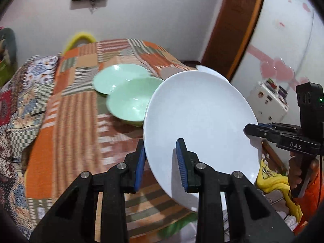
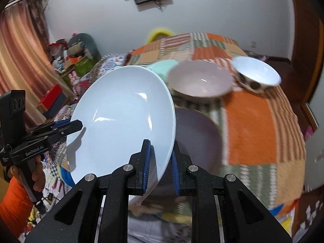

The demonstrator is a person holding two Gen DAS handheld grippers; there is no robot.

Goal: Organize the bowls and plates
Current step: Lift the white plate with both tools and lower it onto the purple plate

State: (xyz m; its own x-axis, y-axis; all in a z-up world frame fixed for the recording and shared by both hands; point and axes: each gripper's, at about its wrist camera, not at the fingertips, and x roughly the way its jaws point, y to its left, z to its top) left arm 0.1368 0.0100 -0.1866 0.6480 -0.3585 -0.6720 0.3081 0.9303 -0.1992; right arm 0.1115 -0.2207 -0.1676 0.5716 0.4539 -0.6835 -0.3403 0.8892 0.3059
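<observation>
A large white plate [image 1: 198, 121] hangs tilted above the patchwork-covered table [image 1: 77, 121], held by both grippers at opposite rims. My left gripper [image 1: 161, 162] is shut on its near-left rim, the blue pads [image 1: 139, 162] pressing either side. In the right wrist view my right gripper [image 2: 160, 166] is shut on the plate [image 2: 121, 121] at its right rim. Each view shows the other gripper clamped on the far edge: right gripper [image 1: 251, 130], left gripper [image 2: 79, 124]. On the table lie a green plate [image 1: 119, 77] and a green bowl [image 1: 131, 103].
A pink bowl [image 2: 200, 79], a white bowl with dark dots [image 2: 257, 75] and a purple plate [image 2: 198, 135] sit on the cloth right of the held plate. Clutter and boxes [image 2: 66, 64] stand by the curtain at left. A wooden door frame [image 1: 232, 30] rises at right.
</observation>
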